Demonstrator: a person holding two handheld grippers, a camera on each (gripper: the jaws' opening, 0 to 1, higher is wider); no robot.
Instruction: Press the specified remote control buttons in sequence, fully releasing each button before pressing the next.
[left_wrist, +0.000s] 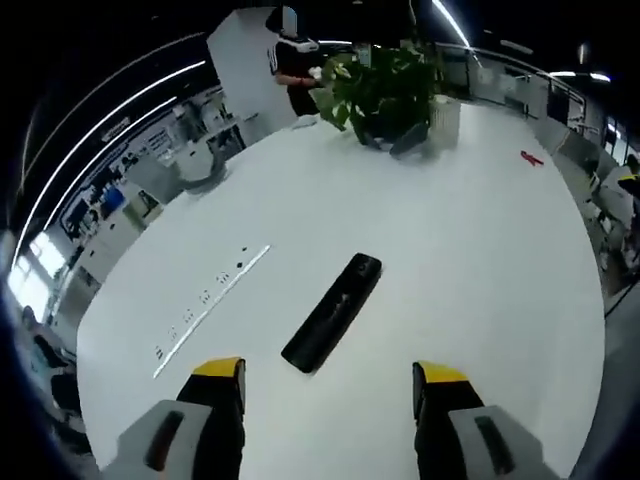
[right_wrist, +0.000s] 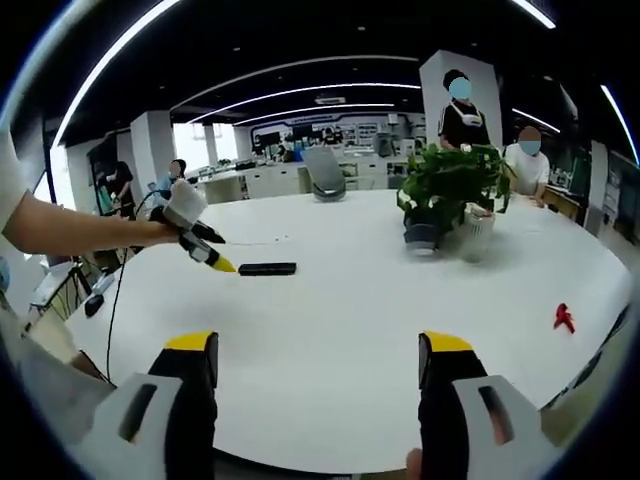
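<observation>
A black remote control lies flat on the white table, just ahead of my left gripper, whose yellow-tipped jaws stand wide apart with nothing between them. In the right gripper view the same remote lies far off at the left, and the left gripper, held by a hand, hovers just left of it. My right gripper is open and empty near the table's front edge.
A potted green plant in a white pot stands at the far side of the table. A small red object lies at the right. A flush socket strip runs left of the remote. People and office chairs are beyond the table.
</observation>
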